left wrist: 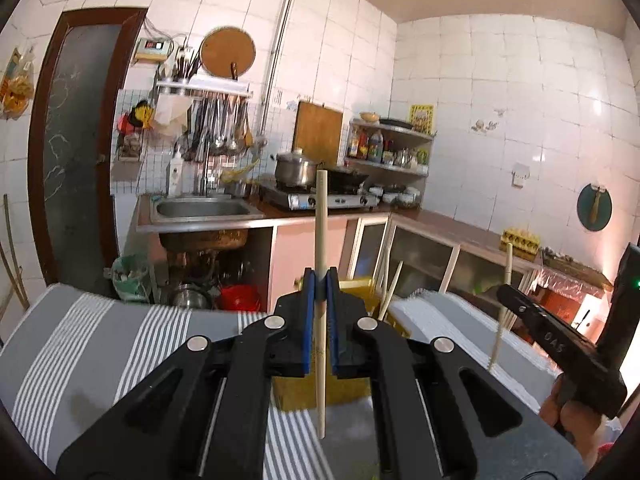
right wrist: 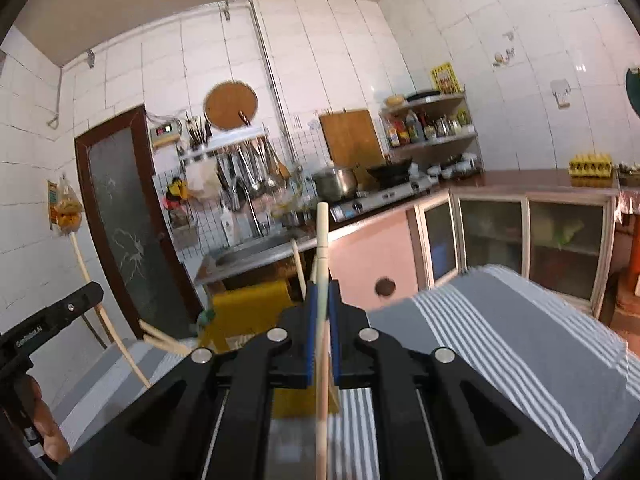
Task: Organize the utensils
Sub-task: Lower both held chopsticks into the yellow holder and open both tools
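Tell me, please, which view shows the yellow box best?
The right wrist view: the yellow box shows a broad face left of the right gripper, which is shut on a chopstick. In the left wrist view the left gripper, also shut on a chopstick, hides most of it.

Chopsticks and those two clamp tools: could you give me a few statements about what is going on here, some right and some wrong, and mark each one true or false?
1. The left gripper is shut on a chopstick that stands nearly upright. True.
2. The right gripper is open and empty. False: it is shut on a chopstick of its own.
3. A striped cloth lies under the grippers. True.
4. The yellow box ahead of the grippers is red. False: it is yellow.
5. A pot sits on the stove at the back. True.
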Tool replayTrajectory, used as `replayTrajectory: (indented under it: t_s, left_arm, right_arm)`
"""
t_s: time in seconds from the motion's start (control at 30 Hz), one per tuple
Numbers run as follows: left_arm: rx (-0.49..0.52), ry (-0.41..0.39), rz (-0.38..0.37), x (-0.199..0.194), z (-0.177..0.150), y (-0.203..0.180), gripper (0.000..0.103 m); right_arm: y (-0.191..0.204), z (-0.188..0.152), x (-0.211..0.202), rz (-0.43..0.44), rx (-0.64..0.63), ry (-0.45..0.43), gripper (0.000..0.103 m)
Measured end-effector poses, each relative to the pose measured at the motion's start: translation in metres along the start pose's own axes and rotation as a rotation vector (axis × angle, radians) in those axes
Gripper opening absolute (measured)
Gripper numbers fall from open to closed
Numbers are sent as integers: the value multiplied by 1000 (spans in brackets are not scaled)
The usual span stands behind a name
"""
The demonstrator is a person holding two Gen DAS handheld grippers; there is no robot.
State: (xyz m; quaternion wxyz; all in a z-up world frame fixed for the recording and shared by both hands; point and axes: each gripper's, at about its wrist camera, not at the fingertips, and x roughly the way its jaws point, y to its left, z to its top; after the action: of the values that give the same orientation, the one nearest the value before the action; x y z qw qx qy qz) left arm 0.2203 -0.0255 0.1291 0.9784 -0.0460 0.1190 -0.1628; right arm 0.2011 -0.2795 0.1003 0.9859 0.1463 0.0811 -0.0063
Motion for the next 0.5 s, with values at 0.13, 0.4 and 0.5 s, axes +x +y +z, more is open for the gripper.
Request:
replayTrajectory:
  t_s: [0.13,0.4,0.5]
  left_arm:
    - [35,-74,2,-2,27,-10,5]
    - [62,-140,21,26,64,-18,5]
    - [67,-137,46,51,62,-17,5]
  right_arm:
    - [20,25,11,21,-23,-82,6]
    - [54,67,34,24,-90,-263,6]
    - [57,71,51,21,-83,-289,6]
